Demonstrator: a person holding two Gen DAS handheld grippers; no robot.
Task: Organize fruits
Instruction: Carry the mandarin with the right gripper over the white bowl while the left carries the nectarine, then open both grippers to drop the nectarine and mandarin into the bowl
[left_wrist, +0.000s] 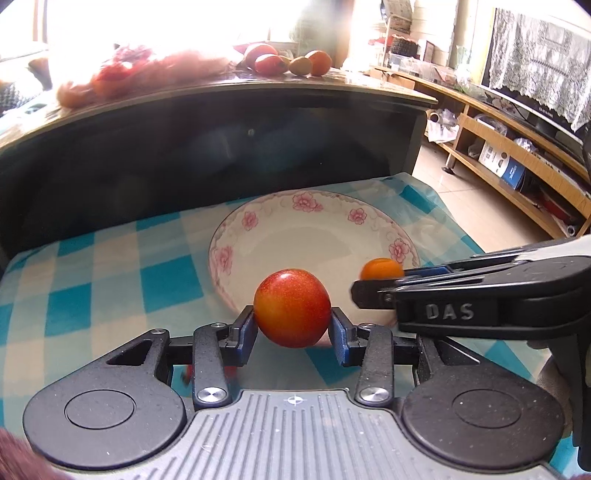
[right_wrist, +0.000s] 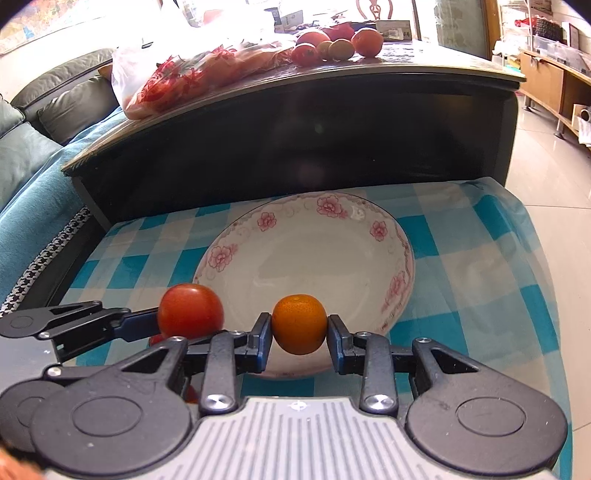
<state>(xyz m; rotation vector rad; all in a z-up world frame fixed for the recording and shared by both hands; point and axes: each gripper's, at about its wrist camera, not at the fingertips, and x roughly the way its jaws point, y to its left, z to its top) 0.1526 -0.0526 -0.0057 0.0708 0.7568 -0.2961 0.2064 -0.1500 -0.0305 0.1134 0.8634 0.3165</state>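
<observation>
Two fruits are up in the air, one per claw, and the left wrist view shows it first: the left gripper (left_wrist: 293, 326) has its blue pads pinched tight against the sides of one red-and-yellow fruit (left_wrist: 291, 308), which sits just at the near rim of the one white floral plate (left_wrist: 255, 221). The plate lies on a blue-and-white checked cloth (left_wrist: 110, 273), and its bowl holds no fruit. In from the right comes the right gripper (left_wrist: 380, 278), and one small orange (left_wrist: 382, 268) peeks out at its tip, over the plate's right edge. Up on the dark raised table (left_wrist: 221, 122) behind, one loose cluster of about five fruits (left_wrist: 288, 61) waits, with one blurred red bag (left_wrist: 140, 74) to its left. Now the right wrist view: the right gripper (right_wrist: 299, 334) is closed snugly on that one orange (right_wrist: 299, 323), held over the plate's near rim (right_wrist: 402, 280). To its left, the left gripper (right_wrist: 190, 325) reaches in sideways with the red fruit (right_wrist: 190, 310) clamped, just beside the plate's left edge. On the tabletop (right_wrist: 332, 110) behind, the cluster (right_wrist: 336, 44) again reads as about five pieces, and the one plastic bag (right_wrist: 192, 74) clearly holds more red fruit, too jumbled to count. One teal sofa (right_wrist: 33, 177) fills the left side.
</observation>
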